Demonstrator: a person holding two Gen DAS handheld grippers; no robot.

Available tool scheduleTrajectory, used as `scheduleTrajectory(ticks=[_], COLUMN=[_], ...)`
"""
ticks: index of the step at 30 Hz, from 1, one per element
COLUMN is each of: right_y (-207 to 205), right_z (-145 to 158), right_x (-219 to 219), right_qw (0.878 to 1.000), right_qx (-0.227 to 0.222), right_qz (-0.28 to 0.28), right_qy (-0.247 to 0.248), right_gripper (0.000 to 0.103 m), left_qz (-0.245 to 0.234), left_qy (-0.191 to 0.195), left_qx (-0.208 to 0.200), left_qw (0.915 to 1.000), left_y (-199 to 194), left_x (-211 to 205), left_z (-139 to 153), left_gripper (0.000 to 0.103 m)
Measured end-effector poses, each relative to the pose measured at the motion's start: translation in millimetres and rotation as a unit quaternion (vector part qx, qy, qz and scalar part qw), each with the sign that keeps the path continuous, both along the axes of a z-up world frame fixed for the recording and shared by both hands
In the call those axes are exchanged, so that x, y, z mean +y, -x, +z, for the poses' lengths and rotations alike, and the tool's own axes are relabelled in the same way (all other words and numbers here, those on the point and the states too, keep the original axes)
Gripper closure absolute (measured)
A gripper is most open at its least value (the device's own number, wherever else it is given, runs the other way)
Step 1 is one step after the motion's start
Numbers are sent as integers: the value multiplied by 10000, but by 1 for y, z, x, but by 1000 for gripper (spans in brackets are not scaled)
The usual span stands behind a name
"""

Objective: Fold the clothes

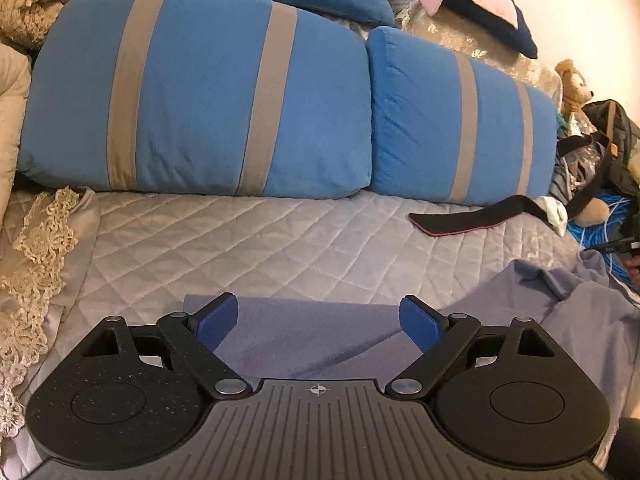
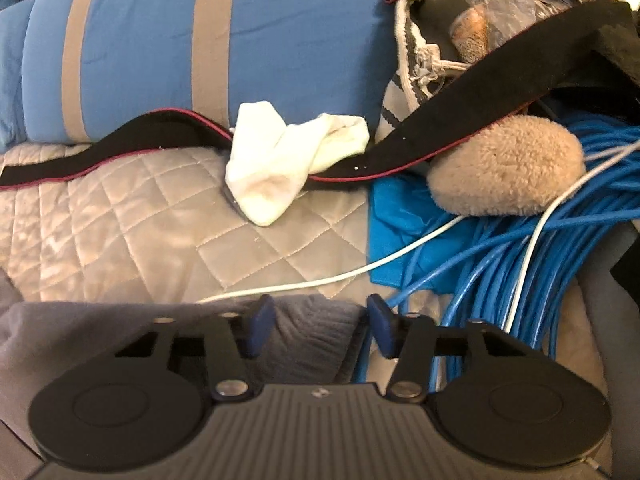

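Lavender-grey soft knit garment (image 1: 304, 332) lies rumpled on grey diamond-quilted bedspread (image 1: 240, 240), bottom centre of frame. Left gripper (image 1: 319, 322) hovers w/ jaws wide over it. Right gripper (image 2: 320, 326) has jaws partly apart around a ribbed fold; grip can't be told; blue cable coil (image 2: 520, 248) at right.

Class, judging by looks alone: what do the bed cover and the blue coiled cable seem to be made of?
Bed cover: probably satin-like quilted fabric; soft sheen, stitched diamond pattern. Blue coiled cable: likely plastic-sheathed wire; smooth, slightly glossy, uniform loops.
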State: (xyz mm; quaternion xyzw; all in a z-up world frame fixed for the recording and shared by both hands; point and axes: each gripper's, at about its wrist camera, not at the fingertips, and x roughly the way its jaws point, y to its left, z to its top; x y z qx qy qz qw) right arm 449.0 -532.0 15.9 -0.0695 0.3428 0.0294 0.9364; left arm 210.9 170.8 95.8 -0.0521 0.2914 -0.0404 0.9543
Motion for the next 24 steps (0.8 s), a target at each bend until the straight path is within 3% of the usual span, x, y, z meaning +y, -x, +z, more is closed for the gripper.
scheduleTrajectory(ticks=[2,7,12,16,20,24], right_y=[4,37,94,158,218,250], right_z=[5,38,79,95,79,45], right_x=[0,9,41,79,110,126], right_qw=[9999,9993,9930,9775,9598,9576], right_qx=[-28,-295,-498,-616,-576,-378], right_qz=[-135,-58,539,1182,1650,1725], right_qy=[34,219,922,1635,2198,2278], right_gripper=[102,103,103,103,103,103], left_qz=[-16,-42,-154,-234,-296,-362], left_qy=[-2,37,-63,-105,-67,1], left_qx=[14,-3,-84,-168,-259,-284], left_qw=[10000,10000,9998,9995,9992,9989], left_y=[0,-1,2,6,9,13], left_x=[0,4,8,12,9,3], left_z=[-1,4,20,39,52,58], left_gripper=[14,14,14,14,14,14])
